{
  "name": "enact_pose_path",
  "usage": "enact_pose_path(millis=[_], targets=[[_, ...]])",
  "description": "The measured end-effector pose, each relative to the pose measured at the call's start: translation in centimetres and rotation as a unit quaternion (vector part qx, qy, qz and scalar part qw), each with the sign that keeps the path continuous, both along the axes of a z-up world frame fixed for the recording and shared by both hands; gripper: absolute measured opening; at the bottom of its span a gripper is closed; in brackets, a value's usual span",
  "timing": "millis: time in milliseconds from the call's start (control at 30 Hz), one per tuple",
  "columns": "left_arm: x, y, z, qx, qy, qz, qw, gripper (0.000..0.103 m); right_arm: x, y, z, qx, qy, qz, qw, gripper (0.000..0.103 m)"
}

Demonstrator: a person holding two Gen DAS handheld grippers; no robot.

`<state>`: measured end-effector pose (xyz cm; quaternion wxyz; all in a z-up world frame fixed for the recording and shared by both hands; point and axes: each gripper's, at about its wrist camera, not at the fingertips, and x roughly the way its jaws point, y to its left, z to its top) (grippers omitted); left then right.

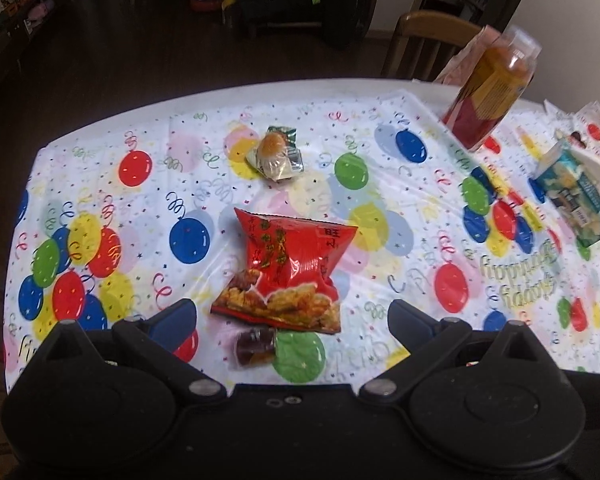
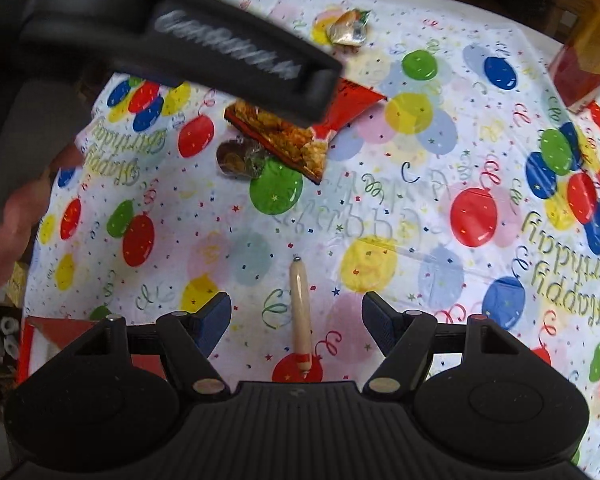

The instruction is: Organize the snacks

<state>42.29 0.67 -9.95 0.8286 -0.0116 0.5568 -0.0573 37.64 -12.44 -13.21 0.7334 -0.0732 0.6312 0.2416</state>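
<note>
Left gripper [image 1: 292, 316] — jaws spread wide, holding nothing; its two fingers frame the lower centre of the left wrist view, apart from every snack. Between and just beyond them lies the red snack bag [image 1: 290, 270], flat on the balloon-print tablecloth [image 1: 100, 184], its long axis running from the upper centre toward the lower centre of the frame, the printed food end nearest the gripper. A small dark jelly cup [image 1: 254, 348] sits at the bag's lower left corner, touching or just beside it. A small wrapped bun [image 1: 276, 154] lies farther up the frame, well apart from the bag. At upper right stands a tall clear jar [image 1: 492, 84] with a red base; at the right edge, a blue-and-white packet [image 1: 576, 196] rests against a white dish [image 1: 598, 172].

Right gripper [image 2: 296, 320] — likewise wide open and empty. A slim sausage stick [image 2: 301, 316] lies on the cloth between its fingers, touching neither; its long axis runs nearly vertical in the frame, the metal-clipped tip pointing toward the upper centre, the red-striped end toward the gripper body. The left gripper crosses the upper left of this view, partly covering the red snack bag. A blurred hand [image 2: 16, 220] shows at the left edge.
</note>
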Motion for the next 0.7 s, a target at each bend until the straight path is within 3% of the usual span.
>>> enact_pose_path(millis=[67, 167, 400, 500, 700], targets=[[0.8, -0.2, -0.8, 0.013, 0.005, -0.003, 0.9999, 0.102, 0.3, 0.3, -0.9, -0.007, 0.004, 0.010, 1.000, 0.071], [1.8, -0.2, -2.1, 0.017, 0.020, -0.002, 0.9996, 0.100, 0.5, 0.6, -2.2, -0.009, 0.021, 0.024, 0.999, 0.059], [3.2, -1.0, -3.7, 0.025, 0.036, -0.013, 0.9989, 0.100, 0.6, 1.7, -3.9, -0.030, 0.032, 0.059, 0.997, 0.046], [3.7, -1.5, -4.3, 0.038, 0.044, -0.018, 0.9982, 0.099, 0.6, 2.1, -4.5, -0.042, 0.035, 0.070, 0.996, 0.035], [4.2, -1.6, -5.5, 0.045, 0.053, -0.018, 0.9975, 0.083, 0.6, 2.7, -4.8, -0.055, 0.025, 0.081, 0.995, 0.028]])
